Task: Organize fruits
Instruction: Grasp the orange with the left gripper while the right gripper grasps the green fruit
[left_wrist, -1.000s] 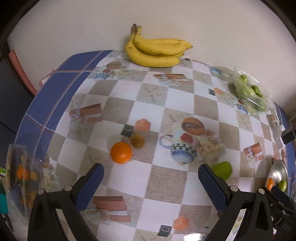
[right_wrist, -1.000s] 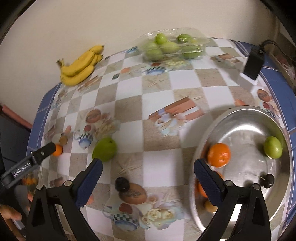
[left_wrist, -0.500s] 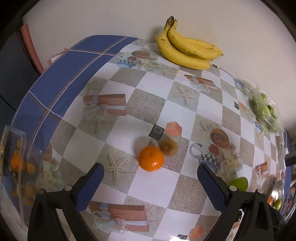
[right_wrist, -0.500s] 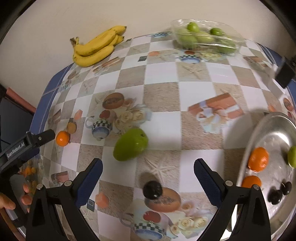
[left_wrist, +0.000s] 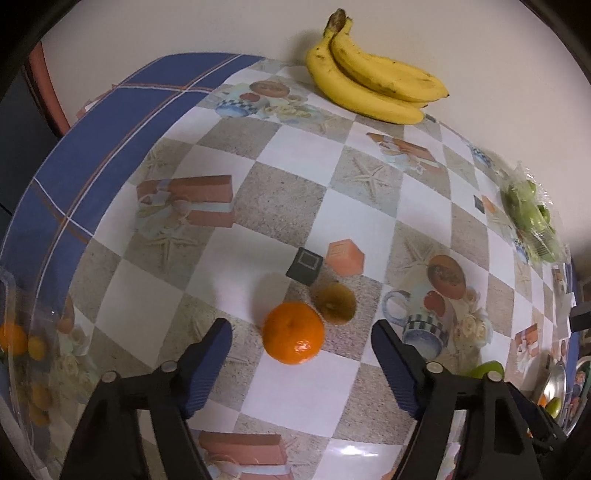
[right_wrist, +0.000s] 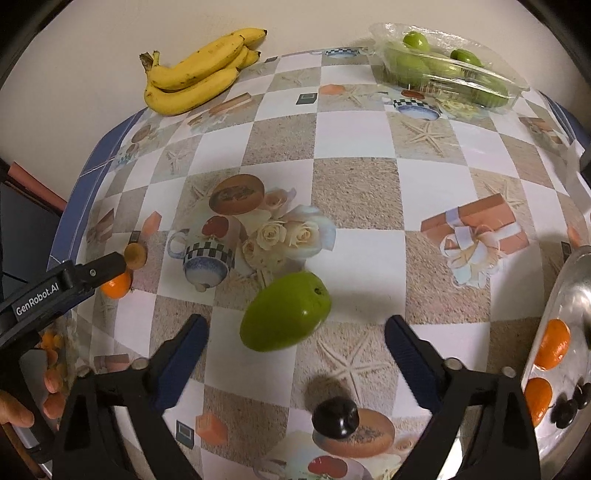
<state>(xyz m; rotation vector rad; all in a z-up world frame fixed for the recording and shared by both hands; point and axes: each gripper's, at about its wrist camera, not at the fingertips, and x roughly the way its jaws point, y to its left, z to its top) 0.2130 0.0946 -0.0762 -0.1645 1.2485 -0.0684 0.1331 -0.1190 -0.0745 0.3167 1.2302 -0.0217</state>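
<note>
Your left gripper (left_wrist: 301, 354) pointed down at the table, and its jaws were closing. The orange (left_wrist: 293, 333) sat on the cloth between the two blue fingers (left_wrist: 208, 363), but they did not touch it, so nothing was held. Just behind the orange, touching it or almost, lay a small brown fruit (left_wrist: 334, 302). I could not tell what kind it was.

Your right gripper (right_wrist: 295, 362) was closing too. The big green fruit (right_wrist: 285, 311) lay on its side between its blue fingers (right_wrist: 181, 365), with a gap on each side, so it was not gripped either. Closer to you than the green fruit sat a small dark round fruit (right_wrist: 335, 412).

At the right edge of the right camera's view was the metal bowl (right_wrist: 565, 291). Inside it were two oranges (right_wrist: 553, 344) and some small dark fruits (right_wrist: 570, 404).

Off to the left, your hand (right_wrist: 22, 410) held the left gripper's black handle.

The tablecloth (right_wrist: 354, 192) had white and sandy squares with pictures of cups, roses and gift boxes.

Far back by the wall lay a bunch of bananas (right_wrist: 201, 72). Also at the back, more to the right, stood a clear plastic box (right_wrist: 448, 70) full of green fruits.
</note>
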